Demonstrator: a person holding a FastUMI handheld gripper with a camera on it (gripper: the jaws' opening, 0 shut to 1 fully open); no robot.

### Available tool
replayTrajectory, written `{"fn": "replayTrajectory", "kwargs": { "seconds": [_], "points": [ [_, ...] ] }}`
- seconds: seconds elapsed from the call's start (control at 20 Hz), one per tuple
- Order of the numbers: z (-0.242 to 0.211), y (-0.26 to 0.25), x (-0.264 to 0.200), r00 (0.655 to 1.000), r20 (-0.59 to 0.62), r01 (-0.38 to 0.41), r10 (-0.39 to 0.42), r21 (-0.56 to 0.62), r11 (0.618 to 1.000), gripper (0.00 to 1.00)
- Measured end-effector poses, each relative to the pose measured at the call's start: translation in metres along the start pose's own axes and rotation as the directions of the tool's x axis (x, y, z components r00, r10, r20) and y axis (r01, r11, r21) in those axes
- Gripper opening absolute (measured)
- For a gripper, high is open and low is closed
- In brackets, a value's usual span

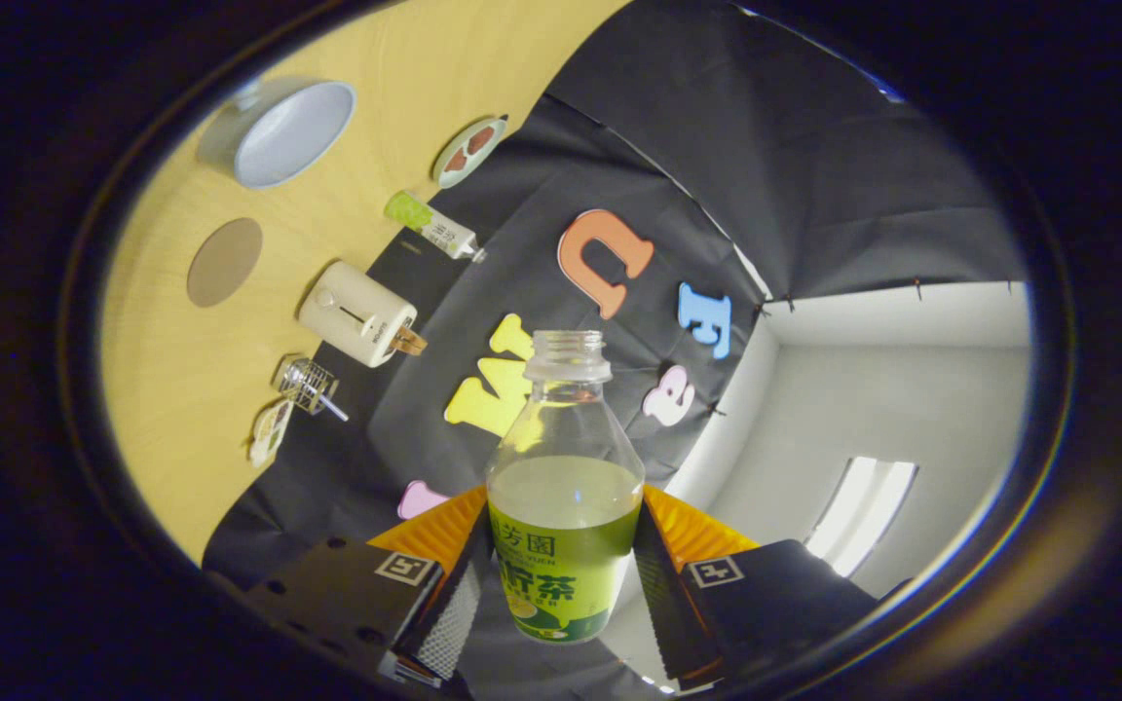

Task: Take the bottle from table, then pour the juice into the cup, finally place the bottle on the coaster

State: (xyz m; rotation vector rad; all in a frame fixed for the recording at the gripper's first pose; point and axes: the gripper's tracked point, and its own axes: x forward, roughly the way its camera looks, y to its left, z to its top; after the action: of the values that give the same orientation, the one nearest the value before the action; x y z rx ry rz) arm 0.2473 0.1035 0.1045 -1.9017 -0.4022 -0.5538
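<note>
Both fingers (561, 574) clamp the uncapped bottle (564, 487) held upright between them.

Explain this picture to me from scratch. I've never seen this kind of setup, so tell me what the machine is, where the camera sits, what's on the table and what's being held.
There is no robot here. A person carries a hand-held gripper with two fingers, and a wide-angle camera rides on it, looking forward along those fingers. That is why the scene looks round and tilted.

Both fingers press on the sides of a clear bottle, which has no cap and is partly full of yellow-green juice.

Beyond the bottle lies a wooden table against the booth's black cloth wall. On it are a pale cup, a round brown coaster, a cream toaster, a small tube with a green end, a small wire rack and a little round dish.
</note>
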Motion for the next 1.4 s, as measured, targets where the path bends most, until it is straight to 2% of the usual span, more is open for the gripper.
{"fn": "replayTrajectory", "kwargs": {
  "seconds": [0.1, 0.25, 0.35, 0.5, 0.65, 0.85, 1.05, 1.2, 1.4],
  "points": [
    [-0.013, 0.005, 0.001, 0.999, -0.038, -0.031, 0.038, 0.168, 0.985, 0.8],
    [-0.042, 0.017, -0.003, 0.986, -0.101, -0.077, 0.131, 0.418, 0.905, 0.8],
    [-0.062, 0.019, -0.004, 0.981, -0.127, -0.062, 0.147, 0.514, 0.856, 0.8],
    [-0.092, 0.042, -0.011, 0.963, -0.159, -0.066, 0.216, 0.639, 0.766, 0.8],
    [-0.129, 0.066, -0.017, 0.936, -0.186, -0.049, 0.298, 0.77, 0.636, 0.8],
    [-0.174, 0.108, -0.024, 0.902, -0.202, -0.012, 0.382, 0.871, 0.491, 0.8],
    [-0.187, 0.142, -0.031, 0.883, -0.148, -0.011, 0.445, 0.942, 0.336, 0.8],
    [-0.164, 0.166, -0.025, 0.873, -0.061, -0.043, 0.484, 0.979, 0.201, 0.8],
    [-0.134, 0.183, -0.021, 0.852, 0.047, -0.081, 0.522, 0.996, 0.043, 0.8]
  ]
}}
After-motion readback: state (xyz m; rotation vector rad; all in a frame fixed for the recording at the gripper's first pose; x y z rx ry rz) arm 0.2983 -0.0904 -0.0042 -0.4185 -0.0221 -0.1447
